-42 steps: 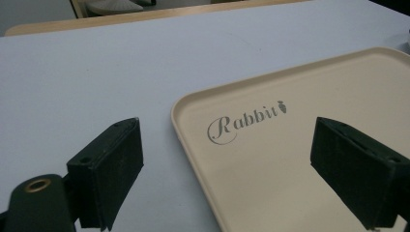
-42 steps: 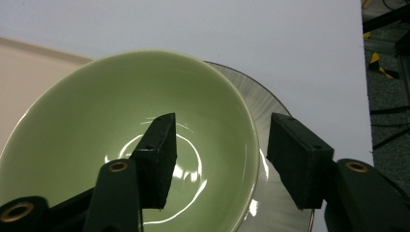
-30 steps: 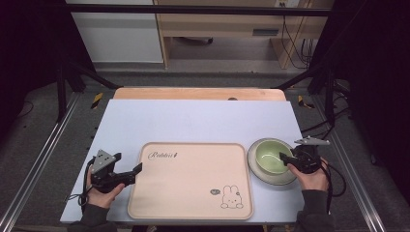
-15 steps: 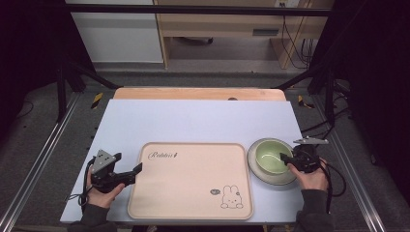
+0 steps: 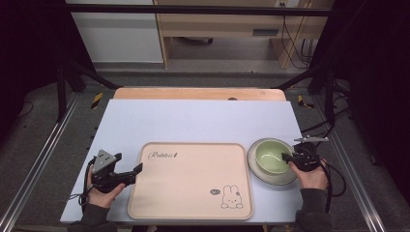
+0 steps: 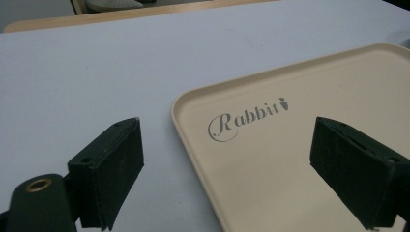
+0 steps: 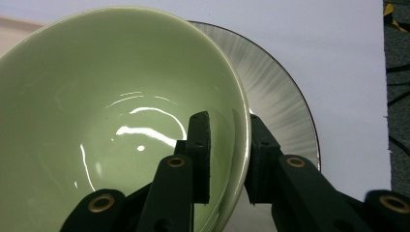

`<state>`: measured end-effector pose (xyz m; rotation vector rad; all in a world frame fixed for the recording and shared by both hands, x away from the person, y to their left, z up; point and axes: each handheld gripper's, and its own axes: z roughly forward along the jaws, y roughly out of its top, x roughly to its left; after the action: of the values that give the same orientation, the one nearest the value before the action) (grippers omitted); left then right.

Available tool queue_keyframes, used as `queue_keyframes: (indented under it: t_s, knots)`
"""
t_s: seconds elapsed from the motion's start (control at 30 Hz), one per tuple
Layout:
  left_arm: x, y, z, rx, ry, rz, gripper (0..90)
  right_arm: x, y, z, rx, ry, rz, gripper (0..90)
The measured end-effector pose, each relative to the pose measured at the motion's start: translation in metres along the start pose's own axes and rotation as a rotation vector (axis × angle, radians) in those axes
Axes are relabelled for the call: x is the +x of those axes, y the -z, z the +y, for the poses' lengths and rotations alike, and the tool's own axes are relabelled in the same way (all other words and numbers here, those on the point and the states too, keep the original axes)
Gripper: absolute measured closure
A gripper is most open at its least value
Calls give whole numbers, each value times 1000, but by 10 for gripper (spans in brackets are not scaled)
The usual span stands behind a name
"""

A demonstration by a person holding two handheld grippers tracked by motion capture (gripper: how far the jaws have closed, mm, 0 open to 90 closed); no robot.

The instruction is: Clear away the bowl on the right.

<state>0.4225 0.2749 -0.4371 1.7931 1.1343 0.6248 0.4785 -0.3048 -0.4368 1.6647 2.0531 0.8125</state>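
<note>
A pale green bowl [image 5: 270, 157] [image 7: 121, 111] sits on a grey ribbed plate [image 5: 286, 179] [image 7: 285, 101] at the right of the table. My right gripper [image 5: 286, 158] [image 7: 229, 159] straddles the bowl's right rim, one jaw inside and one outside. Its jaws have just been closing and now grip the wall. A beige tray [image 5: 193, 183] [image 6: 300, 145] printed with "Rabbit" and a bunny lies in the middle. My left gripper [image 5: 138, 170] [image 6: 227, 169] rests open at the tray's left edge, with the tray corner between its wide jaws but untouched.
A light blue mat [image 5: 193, 121] covers the table, with a wooden strip [image 5: 198, 93] along the far edge. Metal frame rails [image 5: 38, 159] run down both sides. Cables [image 5: 333, 179] trail by the right hand.
The right gripper's jaws have drawn together on the bowl's rim. Both hands stay where they were, and the left gripper is unchanged.
</note>
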Motion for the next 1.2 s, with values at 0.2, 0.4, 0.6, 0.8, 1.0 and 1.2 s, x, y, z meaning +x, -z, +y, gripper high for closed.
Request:
queue_keyframes:
  t_s: [0.2,0.4,0.6,0.8,1.0,1.2]
  knots:
    - [0,0,0,1,-1,0,115,1,-3,1,19,-10,-5,762]
    - [0,0,0,3,-3,0,115,1,-5,2,43,-24,-17,794]
    - [0,-1,0,9,-8,0,115,0,-5,2,44,-44,-4,805]
    - [-1,-1,0,7,-8,0,116,-2,-5,3,47,-60,4,814]
    - [-1,-1,-1,11,-8,0,116,-2,-5,3,46,-71,4,820]
    - [-1,-1,-1,9,-9,-1,116,-1,-3,3,41,-98,10,828]
